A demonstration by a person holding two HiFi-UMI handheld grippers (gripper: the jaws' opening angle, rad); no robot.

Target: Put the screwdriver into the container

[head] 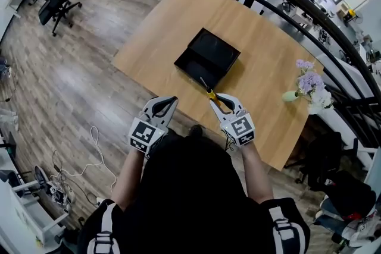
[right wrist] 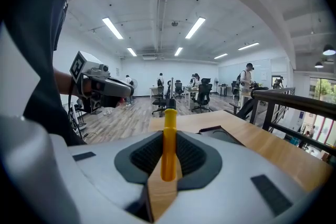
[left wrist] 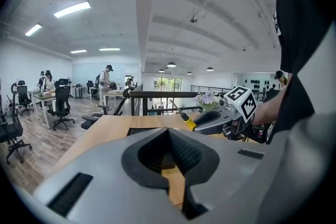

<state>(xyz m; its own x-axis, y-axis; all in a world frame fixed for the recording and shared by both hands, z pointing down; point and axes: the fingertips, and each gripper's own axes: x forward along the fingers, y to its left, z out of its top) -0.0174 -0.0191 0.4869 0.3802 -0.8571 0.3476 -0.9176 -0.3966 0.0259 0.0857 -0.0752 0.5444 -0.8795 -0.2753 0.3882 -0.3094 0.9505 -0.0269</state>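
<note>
The wooden table (head: 268, 68) has a long near edge that runs slantwise just under both tools. Its far right side lies close along a dark railing (head: 309, 12). To the left is open wood floor, with office chairs (head: 56, 3) well away. The top is mostly bare. A black container (head: 208, 56) sits near the middle, open and empty, and a vase of flowers (head: 306, 85) stands well to the right, near the edge by the railing.

The right gripper (head: 221, 101) hangs over the table just inside the near edge. Its jaws are clamped on the yellow handle of the screwdriver (head: 211, 95). The thin shaft sticks out past the jaw tips and points at the container. The shaft's tip is just short of the container's near corner, above the table and not yet over the opening.

The left gripper (head: 166, 103) is about level with the near edge, to the left of the right one and apart from it. Its jaws are together with nothing between them.
</note>
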